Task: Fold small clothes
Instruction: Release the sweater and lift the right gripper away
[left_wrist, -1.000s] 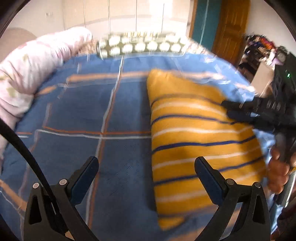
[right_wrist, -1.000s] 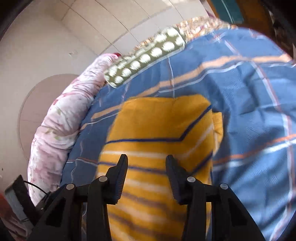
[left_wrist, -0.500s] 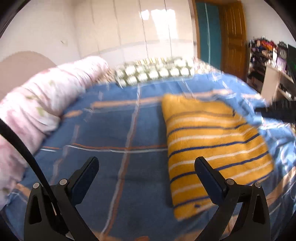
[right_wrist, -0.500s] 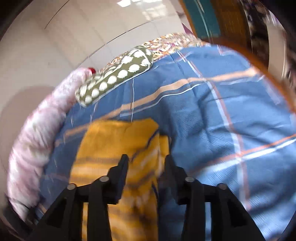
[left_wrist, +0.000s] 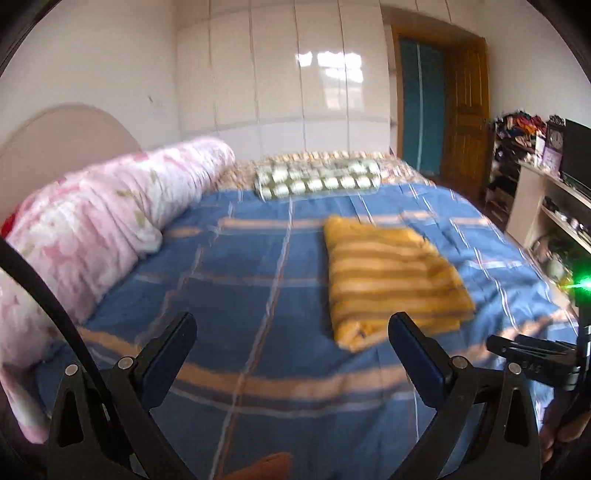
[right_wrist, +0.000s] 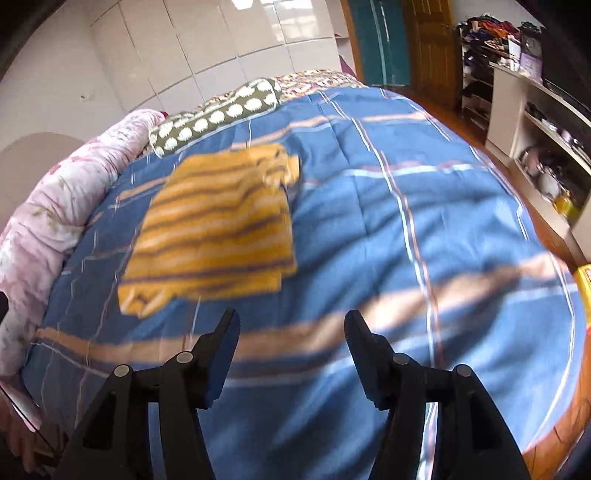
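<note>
A: Describe the room and surface.

B: Bedroom with white wardrobe panels (left_wrist: 288, 74) and a wooden door (left_wrist: 465, 114). The bed (left_wrist: 258, 266) carries a blue plaid cover. A pink quilt roll (left_wrist: 92, 229) lies along its 9 o'clock edge; a green dotted pillow (left_wrist: 317, 179) lies at 12 o'clock.

A: Location of the garment?

B: The yellow striped garment (left_wrist: 391, 280) lies folded flat on the cover (right of centre in the left wrist view, toward 10 o'clock in the right wrist view (right_wrist: 218, 225)). Neither tool touches it.

A: Left gripper (left_wrist: 291, 347) condition?

B: Jaws spread wide, nothing between them, garment just beyond at 1 o'clock.

A: Right gripper (right_wrist: 291, 339) condition?

B: Jaws opening, gap empty, above bare cover. It also appears at the 4 o'clock edge of the left wrist view (green lamp lit above it).
</note>
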